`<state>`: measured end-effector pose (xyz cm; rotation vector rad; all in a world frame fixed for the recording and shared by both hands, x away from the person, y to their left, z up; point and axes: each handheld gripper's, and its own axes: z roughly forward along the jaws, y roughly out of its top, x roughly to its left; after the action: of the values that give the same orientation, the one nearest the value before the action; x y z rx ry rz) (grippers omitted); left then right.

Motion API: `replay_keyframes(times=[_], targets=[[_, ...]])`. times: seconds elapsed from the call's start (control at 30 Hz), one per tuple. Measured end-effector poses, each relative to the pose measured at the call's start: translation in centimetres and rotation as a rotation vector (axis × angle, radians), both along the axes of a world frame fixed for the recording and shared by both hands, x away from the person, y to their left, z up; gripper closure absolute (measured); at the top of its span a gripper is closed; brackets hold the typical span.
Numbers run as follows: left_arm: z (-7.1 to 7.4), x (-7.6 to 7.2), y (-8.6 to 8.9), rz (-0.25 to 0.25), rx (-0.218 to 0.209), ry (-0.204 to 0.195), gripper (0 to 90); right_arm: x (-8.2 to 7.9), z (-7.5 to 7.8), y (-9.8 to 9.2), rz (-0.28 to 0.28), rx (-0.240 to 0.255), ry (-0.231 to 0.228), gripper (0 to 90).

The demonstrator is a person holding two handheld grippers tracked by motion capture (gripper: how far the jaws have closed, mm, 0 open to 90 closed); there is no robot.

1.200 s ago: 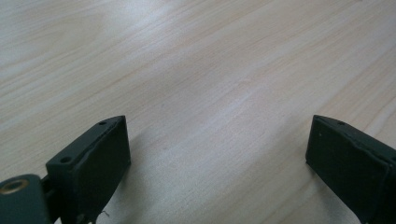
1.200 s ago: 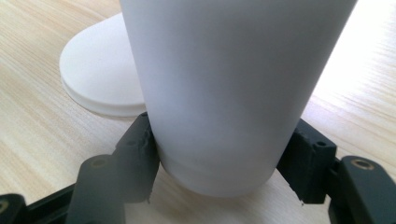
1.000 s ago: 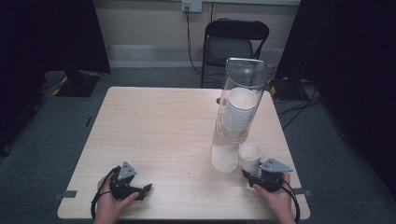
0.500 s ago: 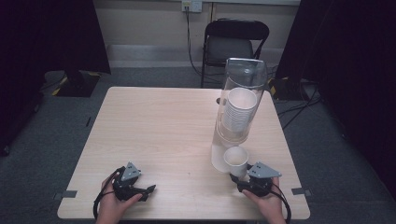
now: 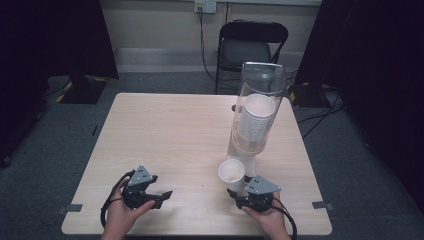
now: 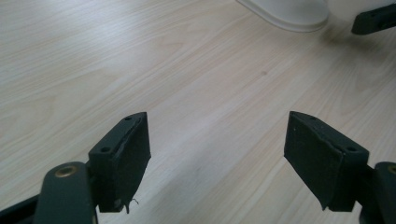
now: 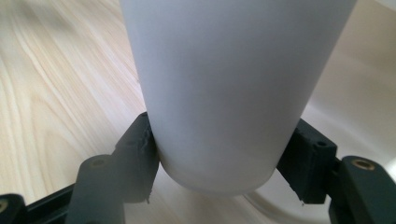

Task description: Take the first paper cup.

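Gripping paper cup (image 5: 231,172) near base, our right gripper (image 5: 239,192) clenched on it, cup upright at near table (image 5: 170,130) edge beside dispenser (image 5: 255,112). Our left gripper (image 5: 165,195) released, jaws just been closing, nothing between.

White paper cup (image 5: 231,172), upright, empty, claw-held

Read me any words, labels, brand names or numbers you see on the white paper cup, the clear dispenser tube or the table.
None can be read.
White paper cup: plain, no print, also up close in the right gripper view.
Clear plastic cup dispenser tube: no label visible.
Light wooden table: bare wood grain, no markings.
White wall outlet: too small to tell any marking.
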<state>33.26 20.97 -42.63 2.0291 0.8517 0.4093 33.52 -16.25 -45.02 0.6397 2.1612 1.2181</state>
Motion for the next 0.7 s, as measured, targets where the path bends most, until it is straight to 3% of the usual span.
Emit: replay_keyframes(times=[0.07,0.17,0.23,0.27,0.4,0.43,0.57,0.7], targets=[[0.2,0.2,-0.6,-0.013,0.000,0.006,22.3,0.1,0.0,0.6,0.009,-0.001,-0.001,35.9],[0.4,0.4,-1.4,-0.029,-0.047,0.026,22.3,0.2,0.0,1.4,0.034,-0.002,0.004,35.9],[0.9,0.6,-1.8,-0.040,-0.057,0.042,22.7,0.2,0.0,1.5,0.038,-0.005,0.001,35.9],[1.0,0.7,-1.9,-0.055,-0.065,0.047,28.1,0.2,0.1,1.8,0.046,0.003,0.001,35.8],[2.4,1.0,-2.7,-0.073,-0.071,0.054,29.5,0.1,0.2,2.7,0.078,-0.008,0.000,35.8],[3.2,1.2,-3.0,-0.080,-0.100,0.048,31.4,0.1,0.2,3.2,0.091,-0.018,-0.003,35.9],[4.6,1.5,-3.7,-0.082,-0.104,0.042,31.3,0.2,0.1,3.9,0.107,-0.032,-0.010,35.8],[5.5,1.9,-4.4,-0.100,-0.127,0.060,39.0,0.1,0.1,5.1,0.134,-0.055,-0.029,35.8]])
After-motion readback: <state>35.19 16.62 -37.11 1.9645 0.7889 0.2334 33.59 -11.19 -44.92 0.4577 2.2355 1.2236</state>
